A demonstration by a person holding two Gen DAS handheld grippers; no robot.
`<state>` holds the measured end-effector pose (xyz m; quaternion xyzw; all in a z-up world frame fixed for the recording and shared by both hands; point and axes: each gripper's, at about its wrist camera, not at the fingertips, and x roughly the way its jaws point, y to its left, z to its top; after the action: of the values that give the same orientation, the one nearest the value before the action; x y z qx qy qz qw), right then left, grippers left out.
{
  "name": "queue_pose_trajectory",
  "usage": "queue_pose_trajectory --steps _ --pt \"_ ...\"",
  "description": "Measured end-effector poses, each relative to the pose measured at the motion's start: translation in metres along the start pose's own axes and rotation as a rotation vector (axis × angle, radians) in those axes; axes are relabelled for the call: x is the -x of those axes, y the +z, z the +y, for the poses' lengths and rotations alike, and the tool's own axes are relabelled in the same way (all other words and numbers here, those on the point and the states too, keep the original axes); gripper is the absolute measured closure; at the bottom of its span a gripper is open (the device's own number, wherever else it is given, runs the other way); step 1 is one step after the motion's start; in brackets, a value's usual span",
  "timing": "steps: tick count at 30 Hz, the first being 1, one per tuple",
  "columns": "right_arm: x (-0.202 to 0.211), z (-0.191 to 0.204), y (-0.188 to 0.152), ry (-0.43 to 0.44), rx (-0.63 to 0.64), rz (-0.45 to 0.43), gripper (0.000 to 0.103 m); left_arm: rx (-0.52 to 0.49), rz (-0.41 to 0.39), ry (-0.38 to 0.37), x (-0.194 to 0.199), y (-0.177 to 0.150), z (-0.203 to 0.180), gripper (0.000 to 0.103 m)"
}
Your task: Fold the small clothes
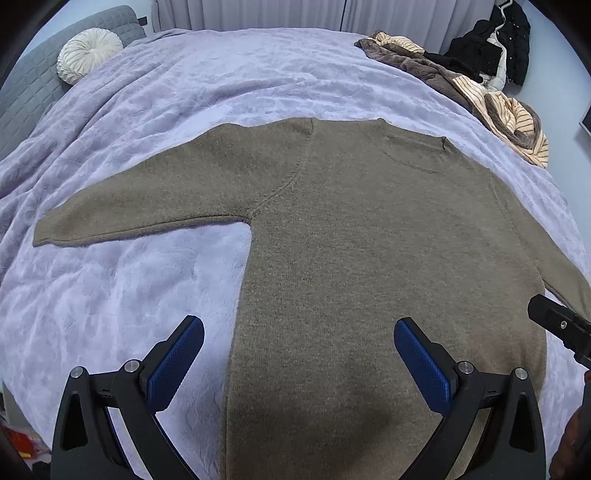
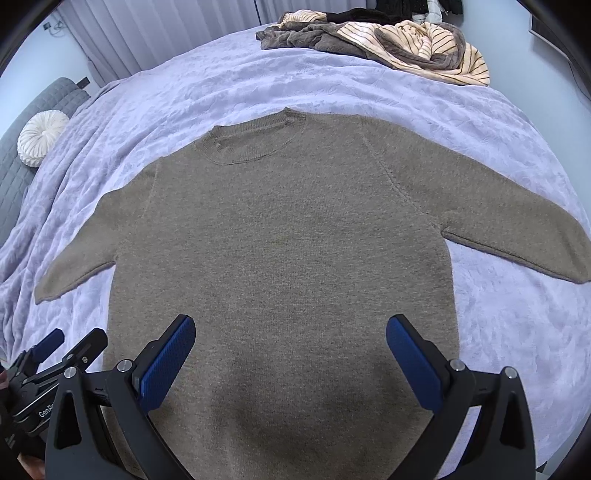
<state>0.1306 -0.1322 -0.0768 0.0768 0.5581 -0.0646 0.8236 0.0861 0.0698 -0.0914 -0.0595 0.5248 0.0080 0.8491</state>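
A brown knit sweater lies flat and face up on the lilac blanket, both sleeves spread out sideways and the collar at the far side. My left gripper hovers open over its lower left part, nothing between the blue pads. In the right wrist view the same sweater fills the middle, and my right gripper stands open above its lower body, holding nothing. The left gripper shows at that view's bottom left edge; the right gripper's black body pokes in at the left view's right edge.
A heap of brown and striped cream clothes lies at the bed's far right corner. A round white cushion rests against the grey headboard at far left. Dark garments hang beyond the bed; curtains run behind.
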Motion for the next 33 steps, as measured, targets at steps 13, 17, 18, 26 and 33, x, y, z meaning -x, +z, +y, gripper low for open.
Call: queue_pose_trajectory --steps 13,17,18,26,33 --pt "-0.037 0.054 -0.015 0.115 0.085 0.067 0.0 0.507 -0.1 -0.082 -0.063 0.031 0.229 0.0" --pt "-0.052 0.064 -0.021 0.093 0.113 0.095 0.0 0.666 -0.115 -0.144 -0.089 0.033 0.29 0.0" --pt "-0.055 0.067 -0.021 0.09 0.116 0.104 0.0 0.687 -0.126 -0.164 -0.093 0.034 0.297 0.0" --pt "-0.067 0.08 -0.023 0.112 0.132 0.134 0.0 0.753 -0.247 -0.173 -0.092 0.049 0.316 0.096" --pt "-0.055 0.069 -0.02 0.178 0.121 0.051 0.0 0.408 -0.428 -0.332 -0.034 0.101 0.222 0.096"
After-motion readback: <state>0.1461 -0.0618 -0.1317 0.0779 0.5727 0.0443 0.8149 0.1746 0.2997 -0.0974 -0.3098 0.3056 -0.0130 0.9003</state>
